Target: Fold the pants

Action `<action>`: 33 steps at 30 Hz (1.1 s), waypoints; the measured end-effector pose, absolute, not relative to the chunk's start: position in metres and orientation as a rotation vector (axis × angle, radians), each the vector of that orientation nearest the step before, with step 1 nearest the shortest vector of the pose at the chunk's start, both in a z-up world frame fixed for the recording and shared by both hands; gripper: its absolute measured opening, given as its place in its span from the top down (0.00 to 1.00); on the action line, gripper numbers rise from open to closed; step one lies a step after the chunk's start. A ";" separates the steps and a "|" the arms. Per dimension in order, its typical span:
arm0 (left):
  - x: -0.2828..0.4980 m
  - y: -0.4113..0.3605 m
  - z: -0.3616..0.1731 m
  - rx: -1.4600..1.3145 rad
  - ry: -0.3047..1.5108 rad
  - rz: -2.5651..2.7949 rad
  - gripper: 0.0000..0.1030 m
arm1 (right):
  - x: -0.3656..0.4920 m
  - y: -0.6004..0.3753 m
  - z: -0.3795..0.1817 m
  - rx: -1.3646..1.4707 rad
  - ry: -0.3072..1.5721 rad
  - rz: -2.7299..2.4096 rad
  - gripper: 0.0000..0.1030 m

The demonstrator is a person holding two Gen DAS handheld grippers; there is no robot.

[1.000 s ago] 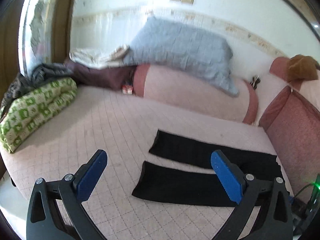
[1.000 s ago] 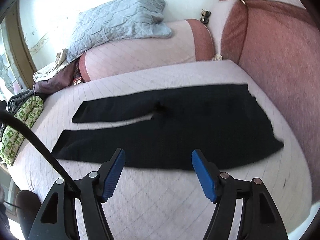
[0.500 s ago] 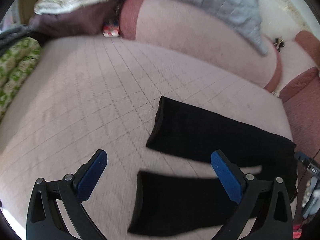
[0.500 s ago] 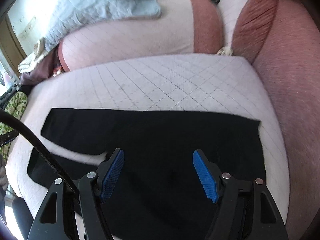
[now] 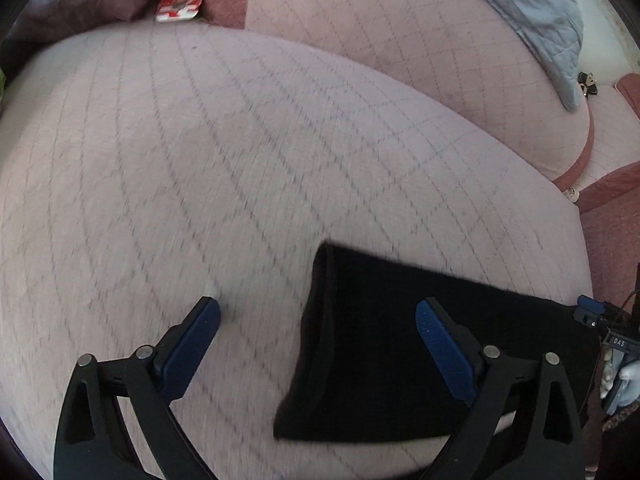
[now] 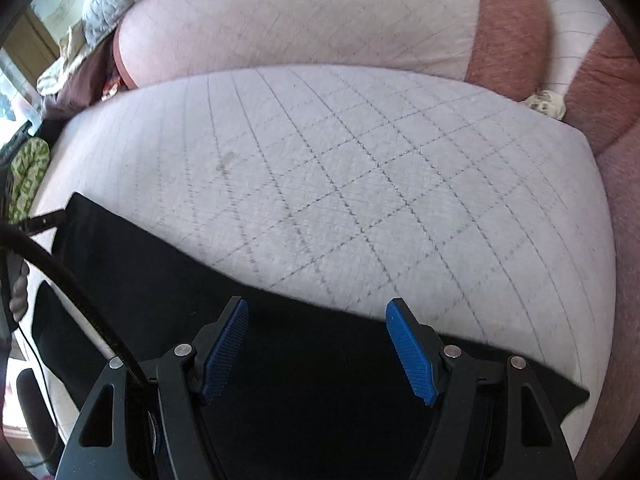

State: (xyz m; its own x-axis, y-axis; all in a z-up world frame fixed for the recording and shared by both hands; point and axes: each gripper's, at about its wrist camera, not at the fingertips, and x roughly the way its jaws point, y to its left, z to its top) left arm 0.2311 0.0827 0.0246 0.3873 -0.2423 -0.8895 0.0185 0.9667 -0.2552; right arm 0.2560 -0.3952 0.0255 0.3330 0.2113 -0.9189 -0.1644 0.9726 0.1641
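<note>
Both grippers have been lowered and tipped toward the quilted cushion (image 5: 240, 152) since the earlier frames, so that the pillows and wall once seen are now mostly out of view; the pants (image 5: 392, 360) fill more of each picture. On the left, the left gripper (image 5: 318, 328) is held spread, nothing pinched; 1 blue pad is seen over bare cushion, the other over black cloth, with the far leg's hem between them. Whether the pads touch the fabric cannot be told through the blur. Further right, the right gripper (image 6: 316, 344) is likewise held spread and empty, poised above the upper part of the pants (image 6: 280, 360), close to the far edge. The garment is still laid flat on the cushion, 2 legs apart; no fold is judged to have been made, and every fold is left, beginning with a grasp of the far edge.
</note>
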 end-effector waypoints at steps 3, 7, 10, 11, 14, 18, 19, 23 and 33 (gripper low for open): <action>0.241 0.074 0.024 -0.180 1.159 -0.228 0.04 | 0.264 -0.398 0.015 0.030 1.228 0.274 0.24; 0.245 0.057 0.022 -0.097 1.157 -0.265 0.04 | 0.256 -0.388 0.010 -0.064 1.207 0.319 0.16; 0.238 0.038 0.026 0.035 1.137 -0.269 0.64 | 0.245 -0.378 0.011 -0.105 1.203 0.328 0.31; 0.236 0.036 0.028 0.036 1.136 -0.296 0.86 | 0.242 -0.378 0.014 -0.086 1.204 0.339 0.56; 0.234 0.038 0.038 -0.010 1.122 -0.327 0.90 | 0.231 -0.379 0.020 -0.030 1.218 0.365 0.90; 0.226 0.044 0.051 -0.047 1.093 -0.323 0.91 | 0.219 -0.372 0.029 -0.028 1.183 0.322 0.91; 0.224 0.045 0.055 -0.050 1.086 -0.322 0.91 | 0.215 -0.371 0.034 -0.028 1.168 0.308 0.91; 0.205 0.043 0.081 -0.039 1.022 -0.329 0.91 | 0.201 -0.364 0.057 -0.027 1.117 0.265 0.91; 0.122 0.050 0.124 0.039 0.900 -0.337 0.91 | 0.126 -0.353 0.102 -0.018 1.045 0.208 0.91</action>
State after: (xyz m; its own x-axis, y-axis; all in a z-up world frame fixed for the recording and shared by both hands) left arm 0.1216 0.0502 0.1241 0.5726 -0.2710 -0.7738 0.3038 0.9467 -0.1068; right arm 0.1256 -0.3528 0.1022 0.4840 0.1623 -0.8599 -0.1790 0.9802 0.0843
